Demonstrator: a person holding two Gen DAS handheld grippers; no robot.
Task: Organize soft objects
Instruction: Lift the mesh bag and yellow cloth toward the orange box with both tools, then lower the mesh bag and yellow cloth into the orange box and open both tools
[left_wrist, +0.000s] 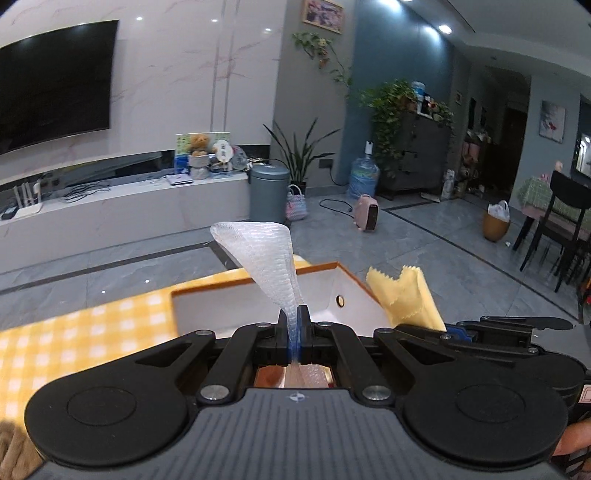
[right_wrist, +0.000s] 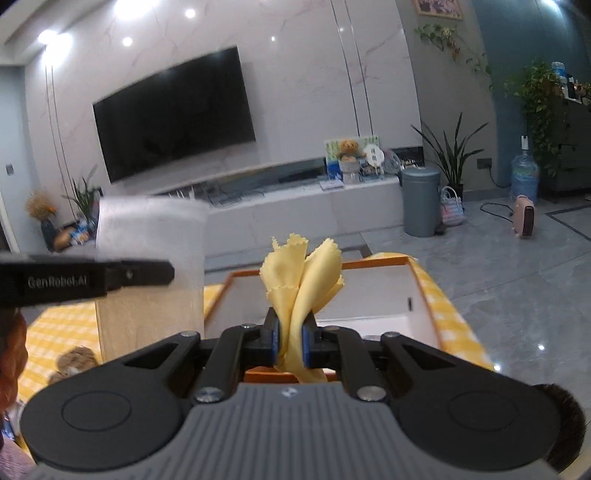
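Observation:
My left gripper (left_wrist: 295, 317) is shut on a white foam net sleeve (left_wrist: 264, 254) that stands up from the jaws, held above the near edge of an open white box with an orange rim (left_wrist: 258, 277). My right gripper (right_wrist: 291, 325) is shut on a yellow cloth with zigzag edges (right_wrist: 303, 273), held over the same box (right_wrist: 373, 263). In the left wrist view the yellow cloth (left_wrist: 406, 295) and right gripper (left_wrist: 461, 332) show at the right. In the right wrist view the foam sleeve (right_wrist: 151, 236) and left gripper (right_wrist: 85, 280) show at the left.
The box sits on a yellow and white checked tablecloth (left_wrist: 74, 339). A brown furry object (right_wrist: 75, 360) lies on the cloth at the left. Beyond the table are grey floor tiles, a TV bench, a grey bin (left_wrist: 267, 192) and a dining chair (left_wrist: 561, 225).

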